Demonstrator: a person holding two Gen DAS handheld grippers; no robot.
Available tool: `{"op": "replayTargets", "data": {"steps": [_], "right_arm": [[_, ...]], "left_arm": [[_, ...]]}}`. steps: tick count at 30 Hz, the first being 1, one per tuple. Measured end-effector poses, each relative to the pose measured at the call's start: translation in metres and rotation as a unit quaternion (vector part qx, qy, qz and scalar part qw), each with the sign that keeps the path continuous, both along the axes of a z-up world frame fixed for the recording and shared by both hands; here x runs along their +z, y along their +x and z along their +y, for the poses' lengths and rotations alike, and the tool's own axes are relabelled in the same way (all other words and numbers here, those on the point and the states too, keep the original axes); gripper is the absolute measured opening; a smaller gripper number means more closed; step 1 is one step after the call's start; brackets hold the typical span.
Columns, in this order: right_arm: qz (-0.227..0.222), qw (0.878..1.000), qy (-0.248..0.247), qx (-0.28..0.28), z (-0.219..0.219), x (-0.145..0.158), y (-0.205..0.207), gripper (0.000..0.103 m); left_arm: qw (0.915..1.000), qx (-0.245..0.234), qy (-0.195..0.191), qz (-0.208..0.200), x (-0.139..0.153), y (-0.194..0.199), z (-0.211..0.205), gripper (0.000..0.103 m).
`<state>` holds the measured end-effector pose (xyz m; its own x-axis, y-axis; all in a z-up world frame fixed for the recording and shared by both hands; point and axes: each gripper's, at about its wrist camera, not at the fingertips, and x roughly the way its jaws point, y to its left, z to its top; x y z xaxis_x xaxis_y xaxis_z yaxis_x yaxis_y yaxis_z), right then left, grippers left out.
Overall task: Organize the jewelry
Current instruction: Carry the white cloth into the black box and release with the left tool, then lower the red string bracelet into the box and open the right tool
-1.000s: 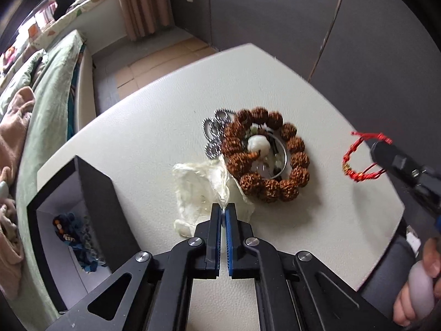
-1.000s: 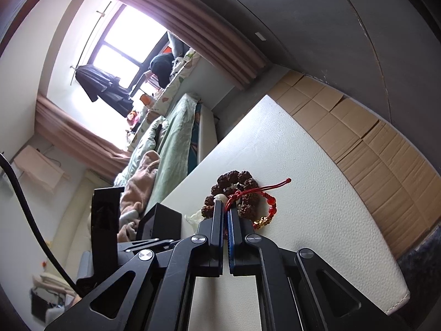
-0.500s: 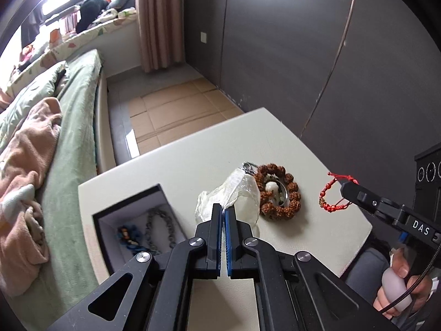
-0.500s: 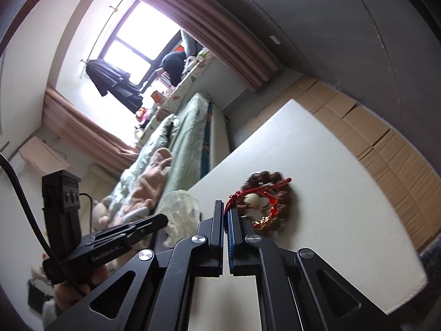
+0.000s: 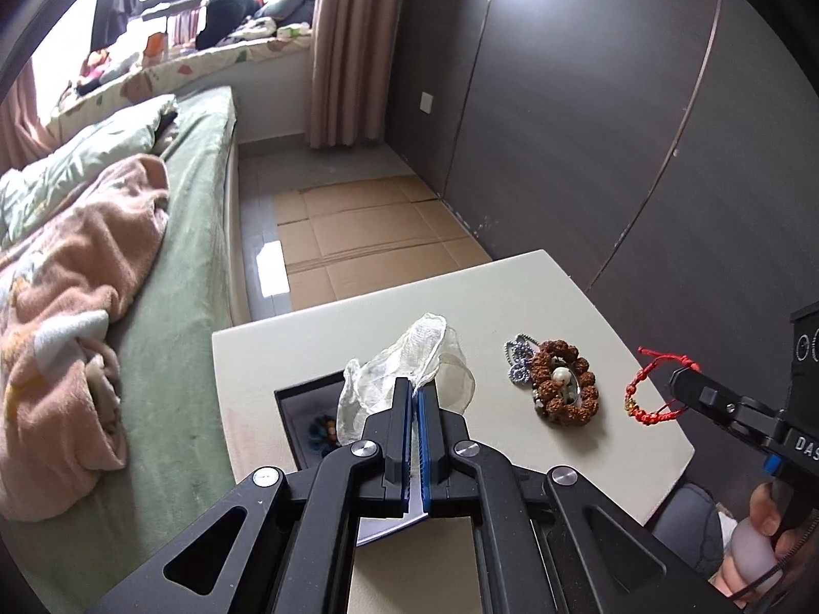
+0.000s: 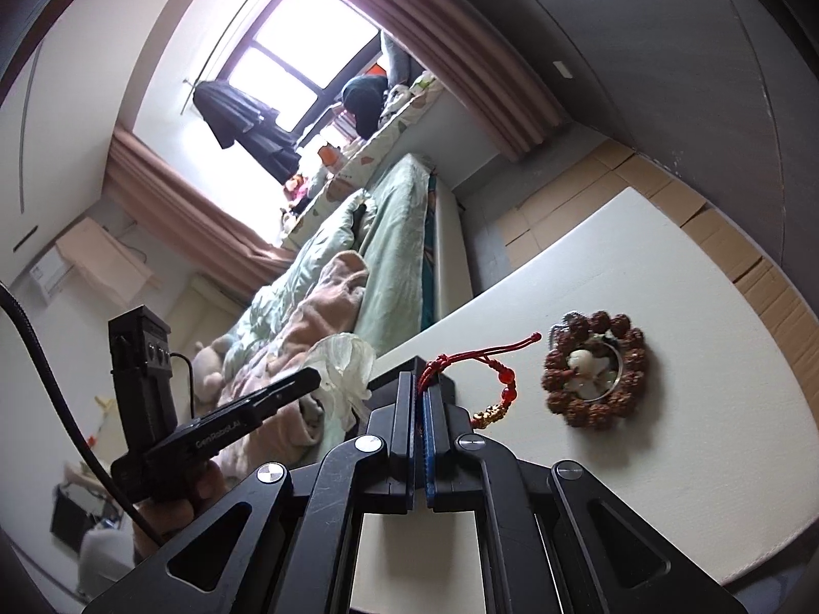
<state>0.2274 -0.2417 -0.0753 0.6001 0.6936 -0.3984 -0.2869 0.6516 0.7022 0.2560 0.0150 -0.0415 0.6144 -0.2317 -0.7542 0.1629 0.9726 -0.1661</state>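
Left tongs [image 5: 415, 390]: jaws pressed together on a sheer, crinkled organza pouch [image 5: 404, 373], off-white and translucent, which hangs lifted above the open black box [image 5: 307, 424]; dark and coloured beads lie inside the box, detail unclear

Right tongs [image 6: 418, 388]: jaws clamped on the knotted cord of a red string bracelet [image 6: 481, 376], held off the desk [image 6: 665, 460]; the cord carries red beads and a small gold charm, with one loose tail ending in a knot toward 2 o'clock

Brown bead bracelet [image 5: 563, 384]: a ring of large, rough, knobbly brown seeds lying flat on the cream desk, at 3 o'clock of the pouch in the left wrist view; within its ring a white pearl-like piece and a thin metal band

Silver chain piece [image 5: 518, 360]: looped links touching the brown ring at its 10 o'clock edge

Green bed [image 5: 169, 307] alongside the desk, at 9 o'clock
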Motion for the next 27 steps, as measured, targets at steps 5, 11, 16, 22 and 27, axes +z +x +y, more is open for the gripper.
{"op": "replayTargets", "data": {"steps": [5,11,16,22,27], "right_arm": [[-0.012,0.999,-0.028,0.015,0.025,0.02,0.001,0.004],[-0.019,0.998,-0.055,0.034,0.06,0.036,0.007,0.004],[-0.019,0.996,-0.071,0.056,0.087,0.043,0.016,0.004],[-0.007,0.993,-0.091,0.079,0.118,0.044,0.028,0.004],[0.033,0.99,-0.086,0.104,0.13,0.026,0.044,0.062]], "left_arm": [[0.9992,0.012,-0.024,0.028,-0.01,0.003,0.02,0.021],[0.9971,0.047,-0.059,-0.013,0.003,-0.012,0.047,0.077],[0.9939,0.074,-0.078,-0.022,0.002,-0.017,0.069,0.08],[0.9879,0.123,-0.091,-0.027,-0.004,-0.019,0.093,0.08],[0.9809,0.161,-0.103,-0.033,-0.007,-0.021,0.107,0.08]]}}
